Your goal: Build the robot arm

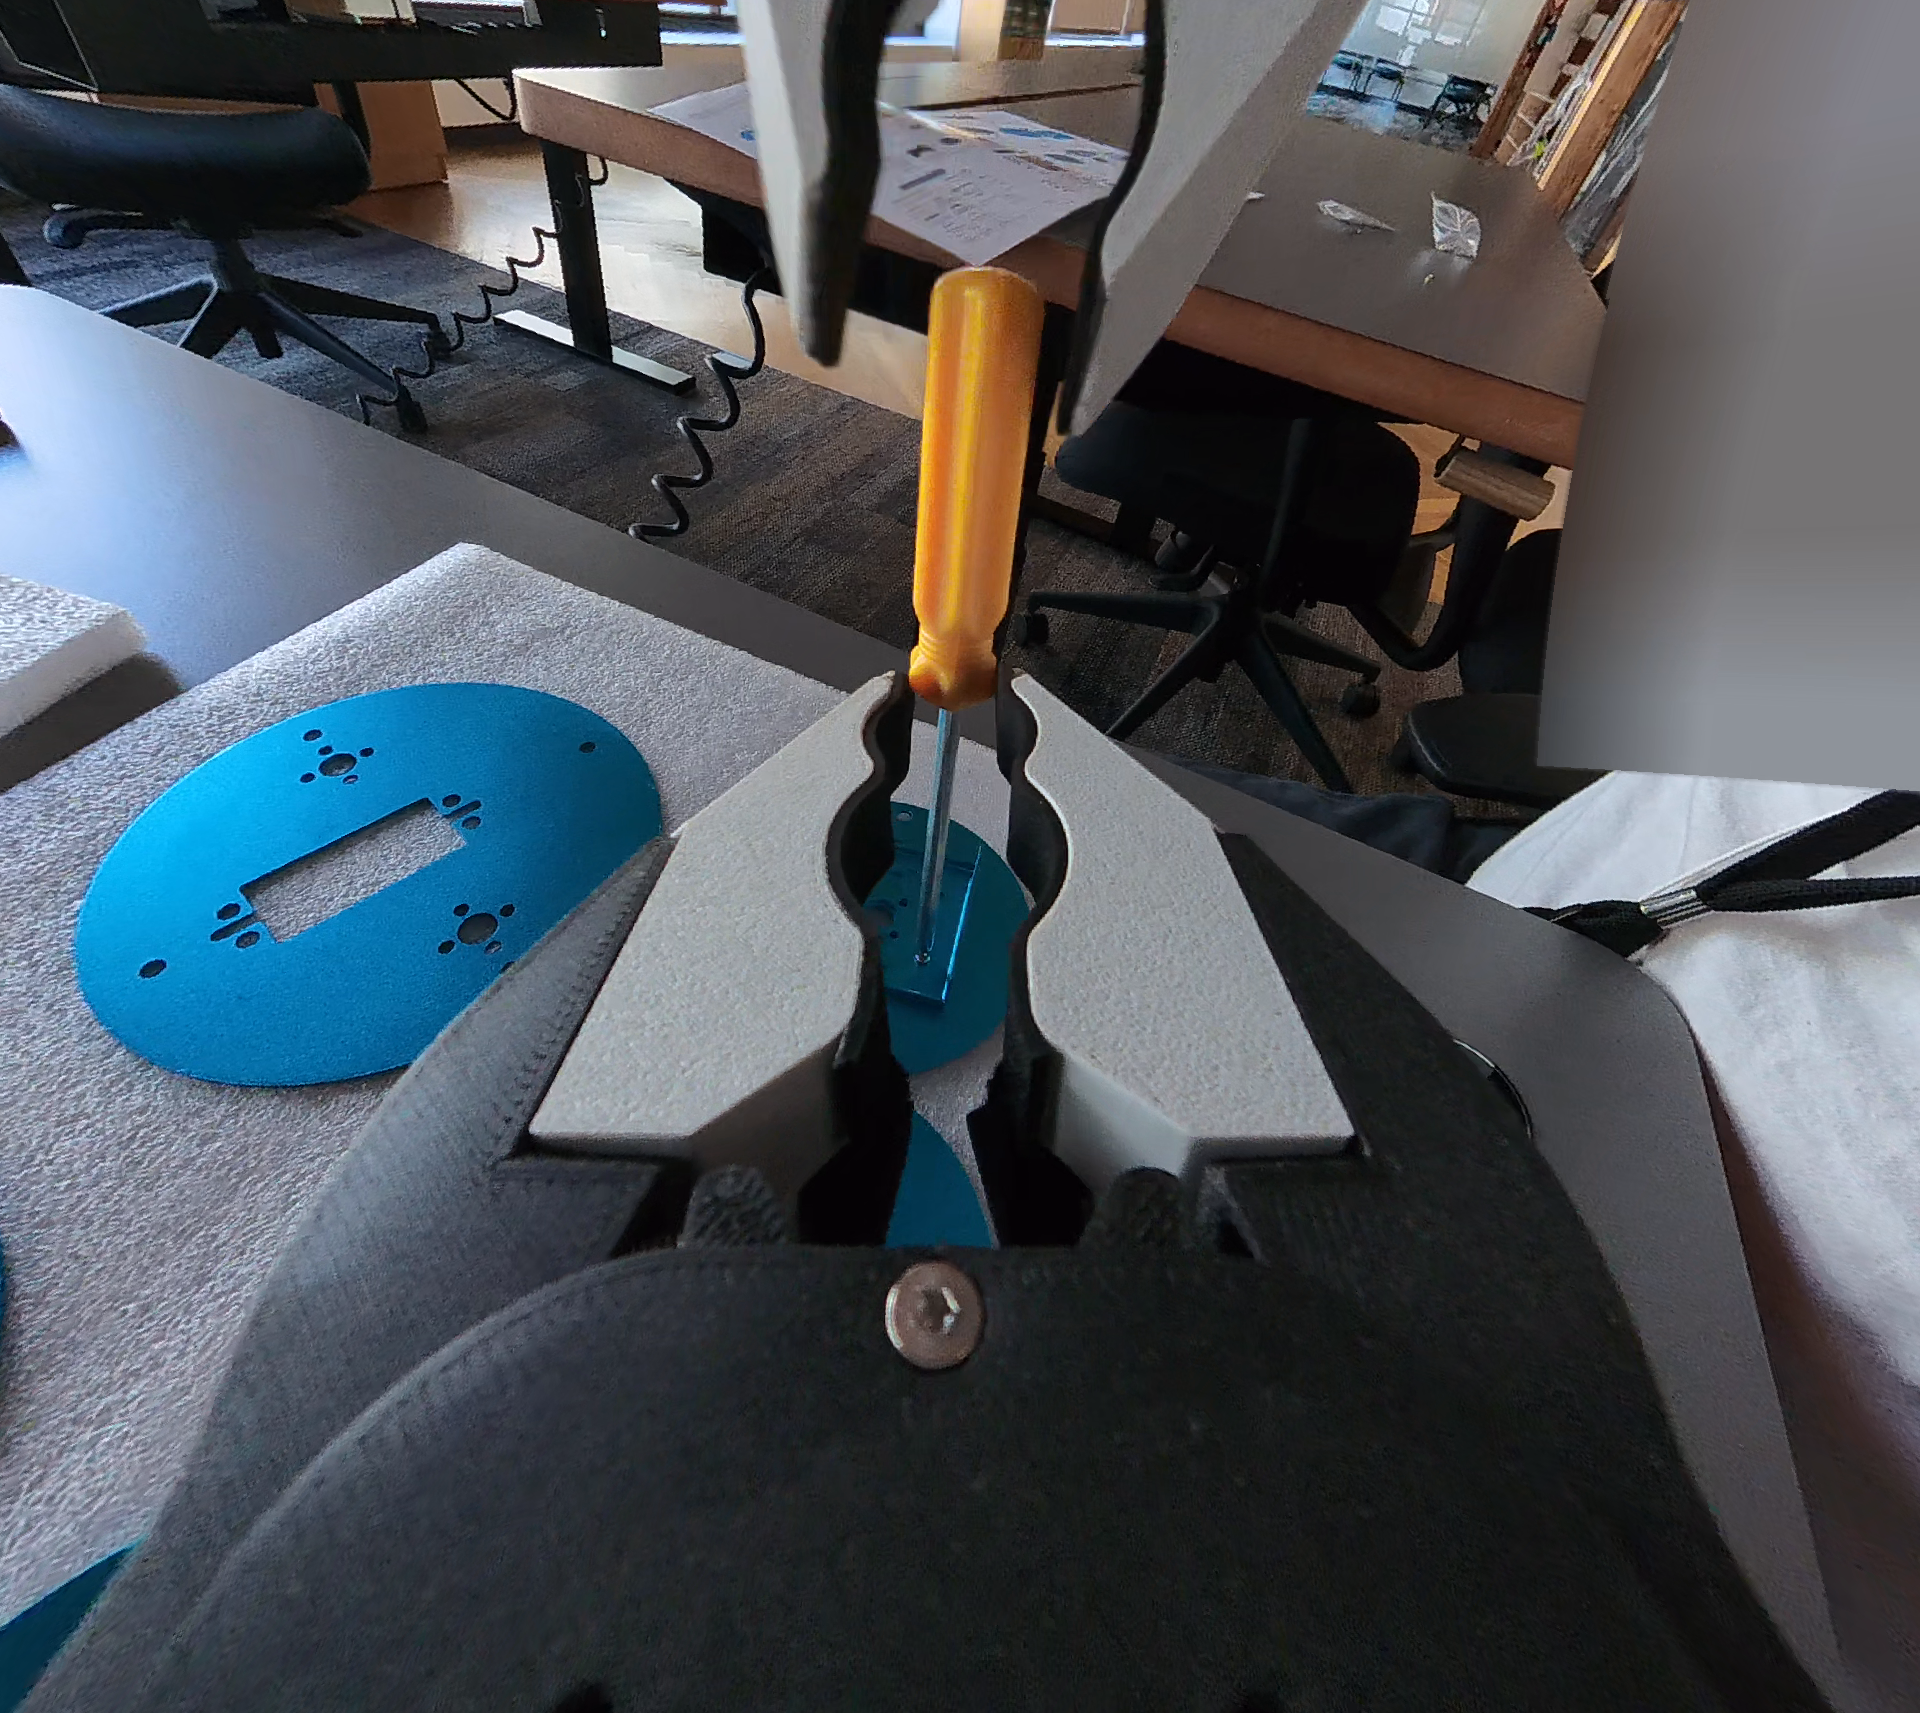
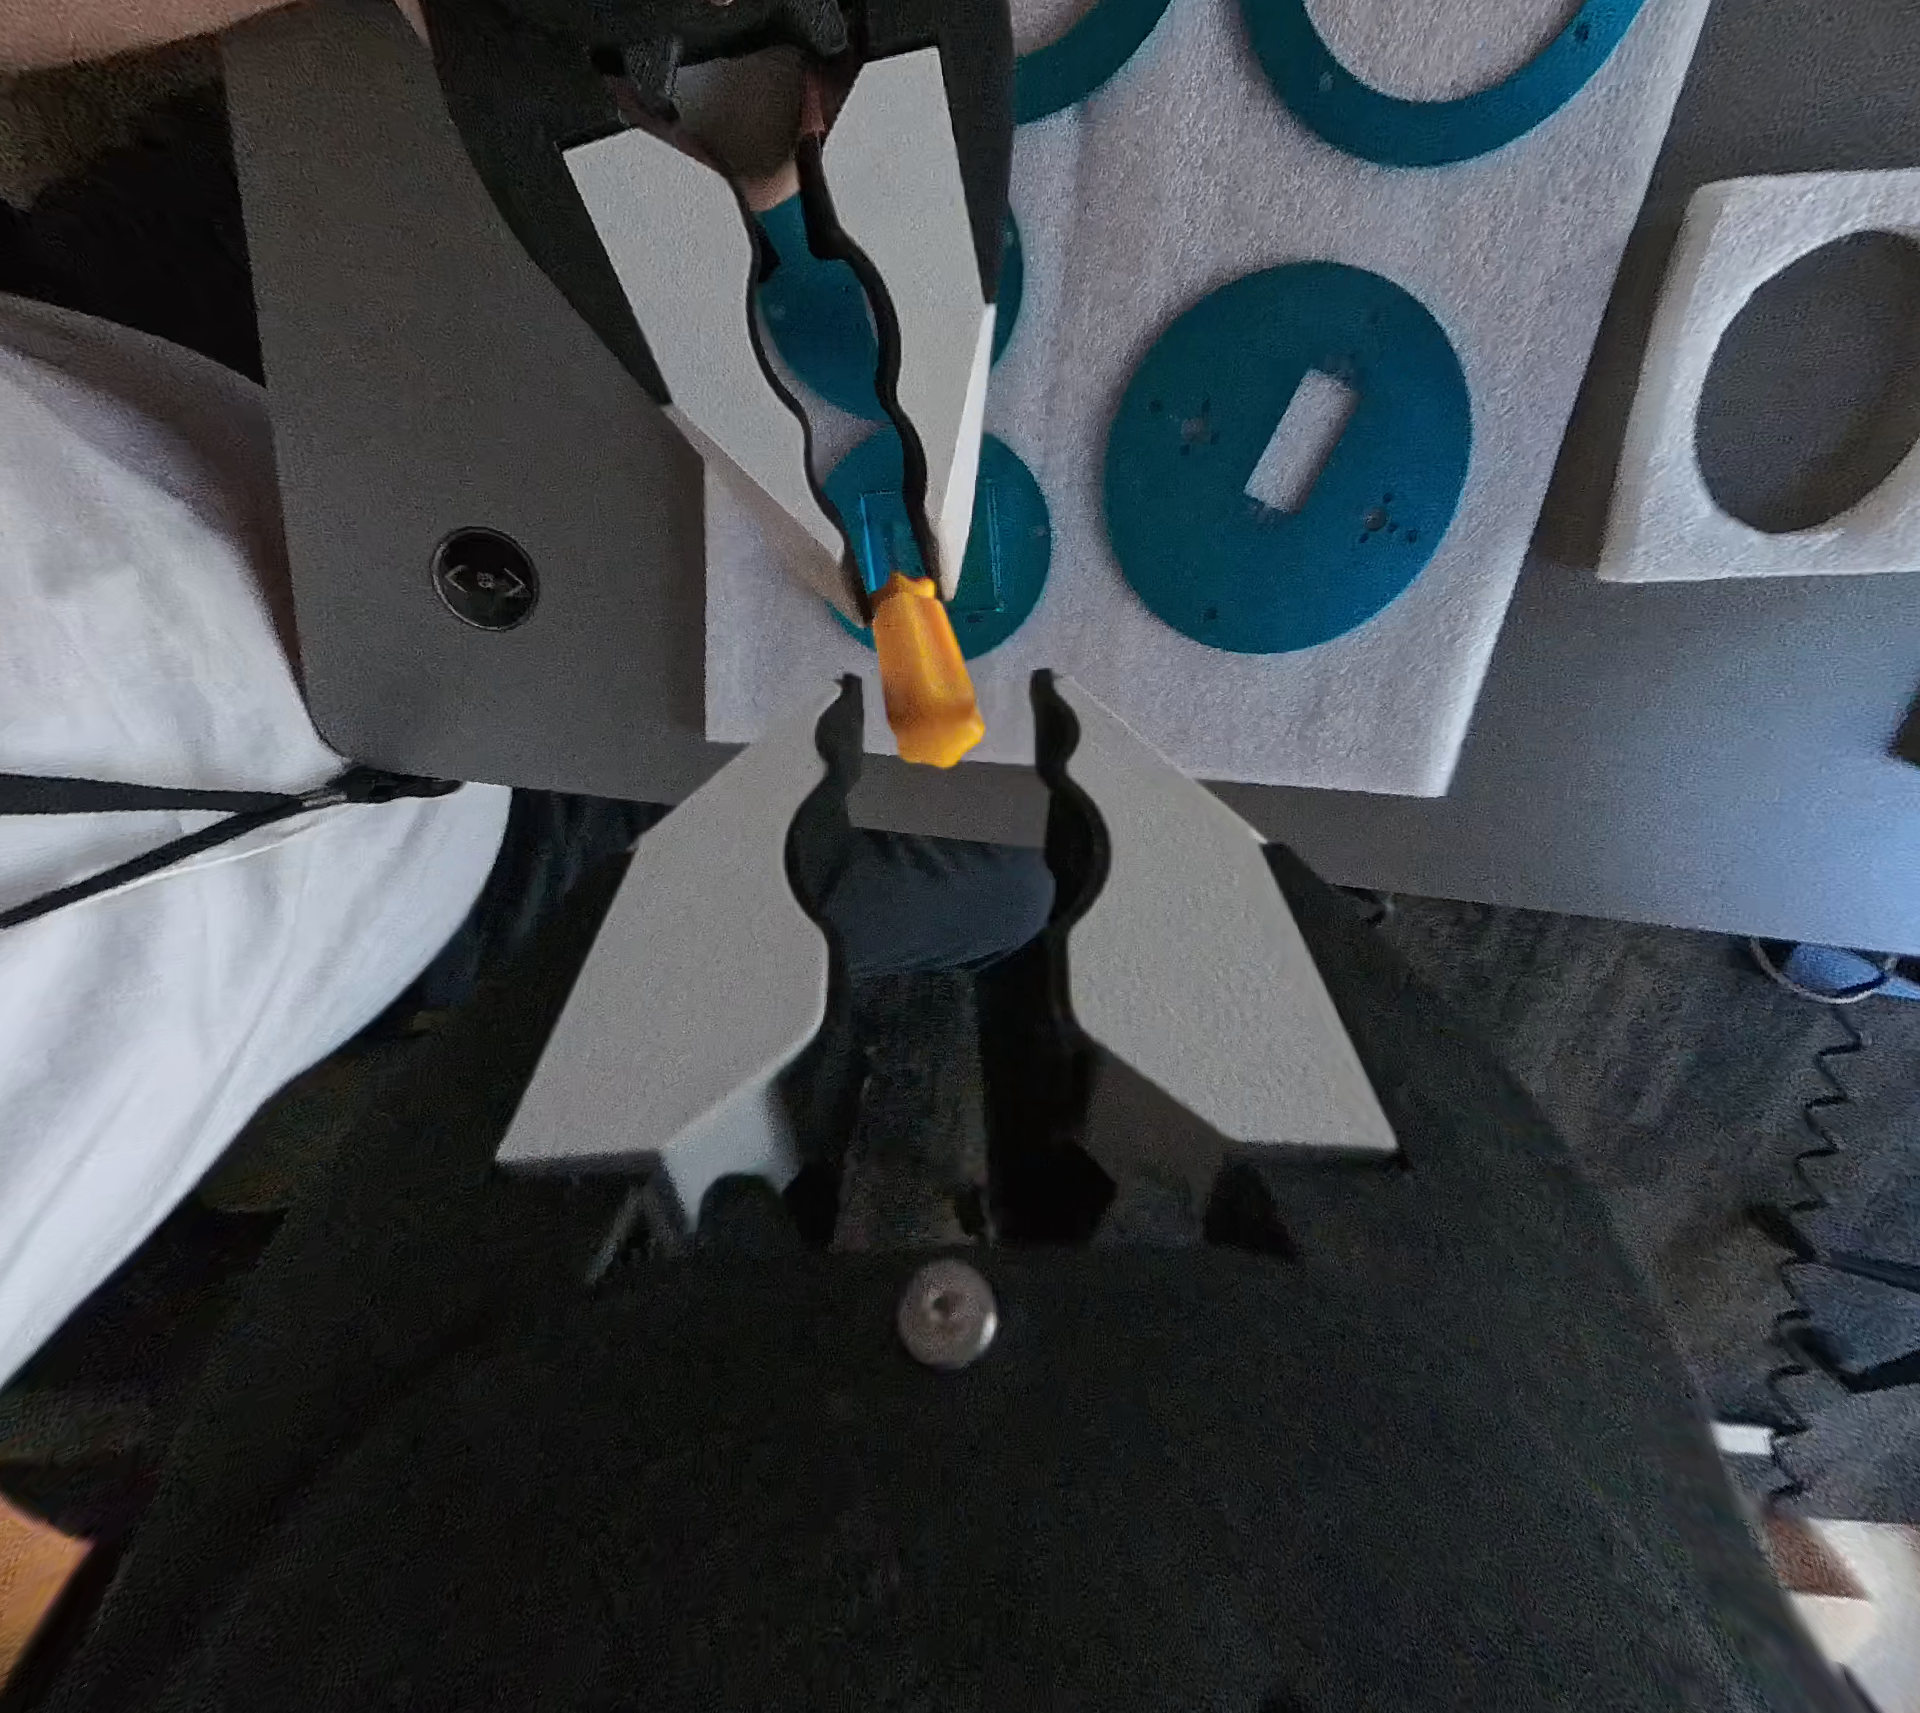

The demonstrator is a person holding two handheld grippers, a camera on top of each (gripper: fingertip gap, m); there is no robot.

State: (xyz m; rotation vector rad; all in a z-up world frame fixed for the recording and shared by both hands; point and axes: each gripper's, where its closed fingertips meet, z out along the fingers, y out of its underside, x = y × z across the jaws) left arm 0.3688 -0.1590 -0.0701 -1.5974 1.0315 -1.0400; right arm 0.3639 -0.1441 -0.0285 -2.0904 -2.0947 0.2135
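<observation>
Basically, left wrist view: the left gripper (image 1: 958, 692) has its jaws nearly together, tips pinching the bottom collar of the orange-handled screwdriver (image 1: 971, 468), which looks held. The screwdriver's long axis is upright, and its metal shaft runs down between the jaws to a blue bracket (image 1: 940, 967) on a small blue disc (image 1: 935, 1029). The right gripper (image 1: 948, 383) hangs over the screwdriver's top end with its jaws apart, one on each side of the handle, not touching. Left of the screwdriver a slotted blue disc (image 1: 208, 936) lies on the foam sheet (image 1: 520, 624) on the bench (image 1: 208, 437)

Right wrist view: looking down the screwdriver (image 2: 923, 687), the handle end sits between the spread jaws of the right gripper (image 2: 945, 687) with a gap on both sides. The left gripper (image 2: 899, 577) reaches in from beyond the screwdriver and is the nearer one, in contact. The slotted disc (image 2: 1174, 520) lies right of the screwdriver, blue rings (image 2: 1455, 125) farther off
</observation>
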